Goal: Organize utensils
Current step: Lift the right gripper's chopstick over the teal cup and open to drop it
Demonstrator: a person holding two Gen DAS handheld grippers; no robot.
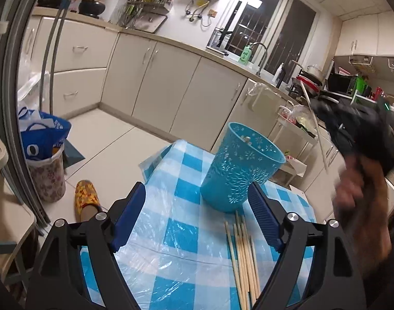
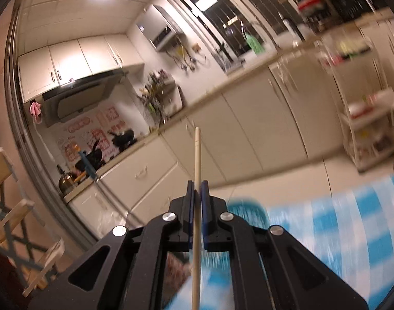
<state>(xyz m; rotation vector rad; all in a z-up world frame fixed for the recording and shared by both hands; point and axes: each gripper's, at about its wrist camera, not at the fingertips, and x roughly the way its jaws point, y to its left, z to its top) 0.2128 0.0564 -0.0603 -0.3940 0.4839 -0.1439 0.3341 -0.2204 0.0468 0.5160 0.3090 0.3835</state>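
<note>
A teal plastic utensil cup [image 1: 242,166] stands on the blue-and-white checked tablecloth [image 1: 176,232]. Several wooden chopsticks [image 1: 244,258] lie on the cloth just in front of the cup. My left gripper [image 1: 198,219] is open and empty, its blue pads on either side of the cup's base, near the chopsticks. My right gripper [image 2: 197,191] is shut on one chopstick [image 2: 197,168], held up in the air. In the left wrist view the right gripper [image 1: 357,129] is blurred, to the right of the cup, with the chopstick [image 1: 317,126] slanting above it. The cup's rim [image 2: 244,205] shows blurred below.
The table [image 1: 160,160] ends just behind the cup, with floor beyond. A slipper [image 1: 87,197], a floral bin [image 1: 48,178] and a blue bag [image 1: 43,134] sit on the floor at left. Kitchen cabinets [image 1: 171,77] run along the back. A white shelf rack [image 2: 370,118] stands at right.
</note>
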